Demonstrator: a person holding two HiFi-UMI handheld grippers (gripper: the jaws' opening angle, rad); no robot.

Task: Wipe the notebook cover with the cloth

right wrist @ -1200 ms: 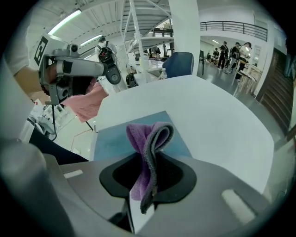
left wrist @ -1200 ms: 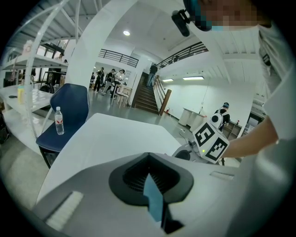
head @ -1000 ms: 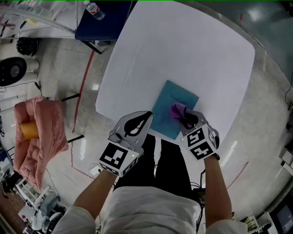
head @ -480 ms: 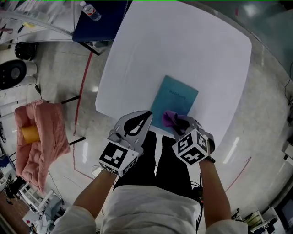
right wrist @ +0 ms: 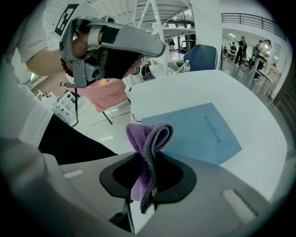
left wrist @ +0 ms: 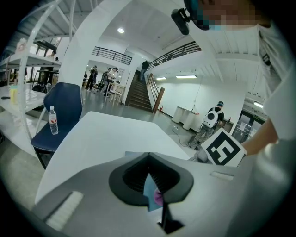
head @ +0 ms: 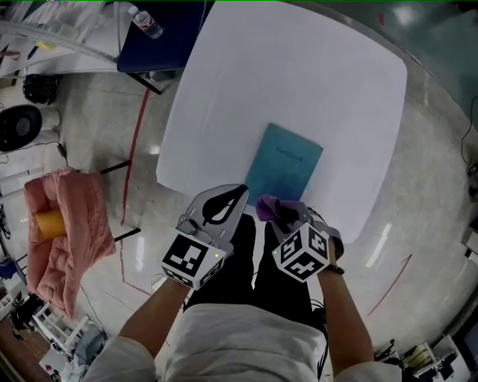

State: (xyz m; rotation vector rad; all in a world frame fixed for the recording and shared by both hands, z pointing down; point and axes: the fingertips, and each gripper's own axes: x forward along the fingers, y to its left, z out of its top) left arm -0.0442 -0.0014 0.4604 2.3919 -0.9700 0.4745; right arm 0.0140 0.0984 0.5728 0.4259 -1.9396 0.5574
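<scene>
Nearest me, my right gripper (head: 278, 214) hangs at the near edge of the white table (head: 299, 82), about midway along it. Its jaws are clamped tight on the purple cloth (right wrist: 147, 148), which stands up out of them in a folded loop. From the head view I cannot tell whether the cloth (head: 268, 207) touches anything; it sits right at the near corner of the notebook.

My left gripper (head: 237, 192) is just beside it, to the left, over the same near edge. Its jaws are drawn together to a thin slit with nothing between them; only a sliver of blue and purple shows through from beyond.

The blue notebook (head: 284, 174) lies flat and closed on the tabletop, its short end against the near edge, its length running away from me at a slight slant. In the right gripper view the notebook (right wrist: 194, 132) lies just past the cloth.

Beyond the far left corner, a water bottle (head: 146, 22) rests on a dark blue chair (head: 168, 41).
</scene>
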